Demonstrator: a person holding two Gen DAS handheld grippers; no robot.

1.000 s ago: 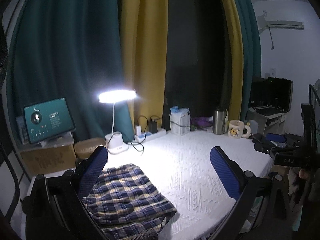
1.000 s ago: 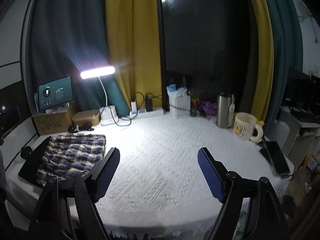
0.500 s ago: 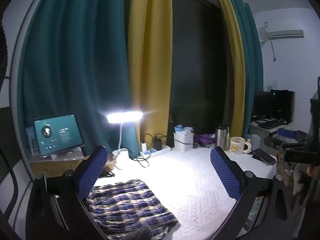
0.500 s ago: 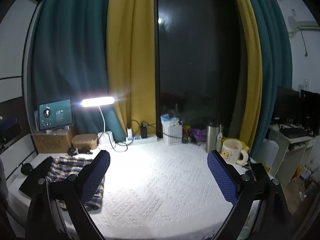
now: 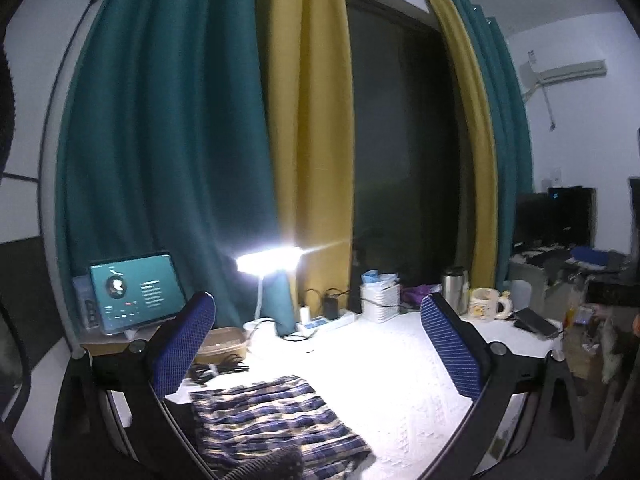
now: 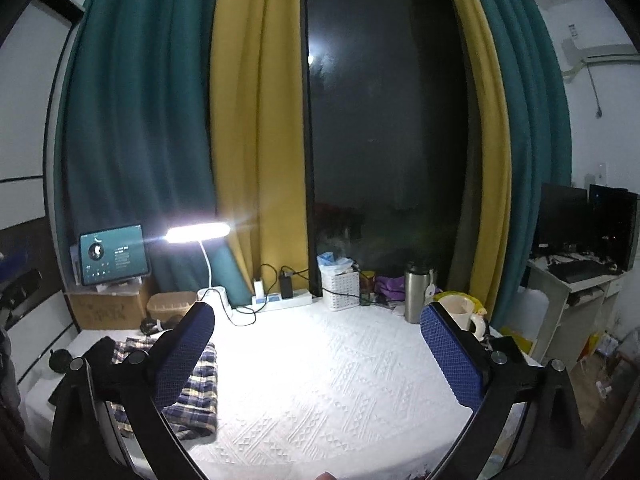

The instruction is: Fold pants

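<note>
I see the folded plaid pants [image 5: 272, 420] lying at the counter's [image 6: 340, 380] left end; my left gripper [image 5: 316, 344] hangs wide open and empty, my right gripper's [image 6: 318, 354] jaws are opening on nothing

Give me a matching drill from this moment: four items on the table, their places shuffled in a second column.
1 plaid pants
2 tablet
3 steel flask
4 power strip

A propped on the cardboard box
B lying folded at the table's left end
C by the window, next to the mug
D at the foot of the yellow curtain, chargers plugged in

Pairs: 1-B, 2-A, 3-C, 4-D
</note>
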